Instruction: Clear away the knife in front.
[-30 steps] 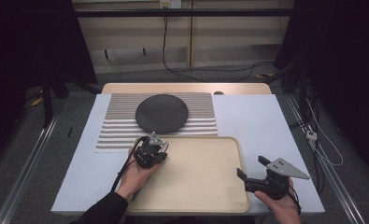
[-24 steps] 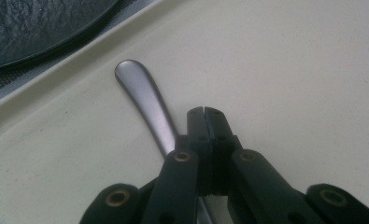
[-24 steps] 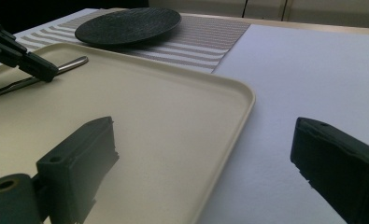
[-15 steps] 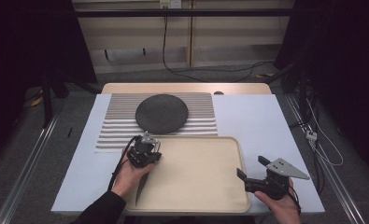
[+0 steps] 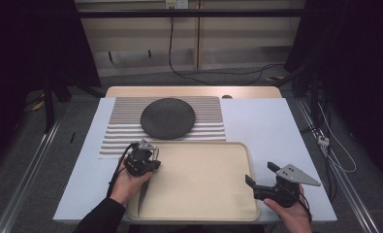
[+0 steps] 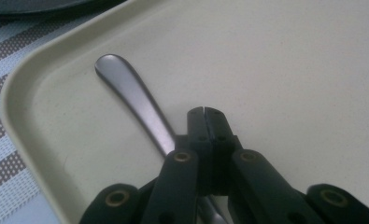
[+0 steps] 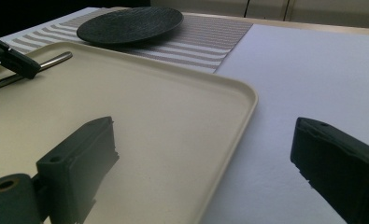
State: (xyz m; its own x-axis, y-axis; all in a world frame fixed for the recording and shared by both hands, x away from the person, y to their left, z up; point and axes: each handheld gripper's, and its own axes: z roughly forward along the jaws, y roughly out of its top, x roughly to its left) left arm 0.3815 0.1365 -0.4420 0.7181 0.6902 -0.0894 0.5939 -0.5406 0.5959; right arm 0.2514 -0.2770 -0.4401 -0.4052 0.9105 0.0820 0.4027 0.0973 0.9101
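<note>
- Nearest to us, at the right near corner of the tray, we see the right gripper [image 5: 261, 176] held in a hand [image 5: 290, 217]; its jaws stand wide apart with nothing between them. In the right gripper view one jaw hangs over the tray and the other over the white table cover, so the tray's right rim lies in the gap.
- The beige tray [image 5: 228, 213] sits at the near middle of the table, on the white cover [image 5: 266, 126].
- On the tray's left side lies a metal utensil [image 5: 143, 191], its length running near to far beside the left rim. In the left gripper view its rounded handle end [image 6: 126, 86] points toward the tray's far left corner; we cannot tell what kind of utensil it is.
- The left gripper [image 5: 141, 160] is over the tray's far left part, held in the left hand [image 5: 131, 182]. Its jaws are pressed together, tips meeting. They sit just beside the handle; we cannot tell whether they touch it.
- Beyond the tray lies a striped placemat [image 5: 121, 131], just past the far rim.
- A dark round plate [image 5: 167, 118] rests on the mat, well apart from both grippers.
</note>
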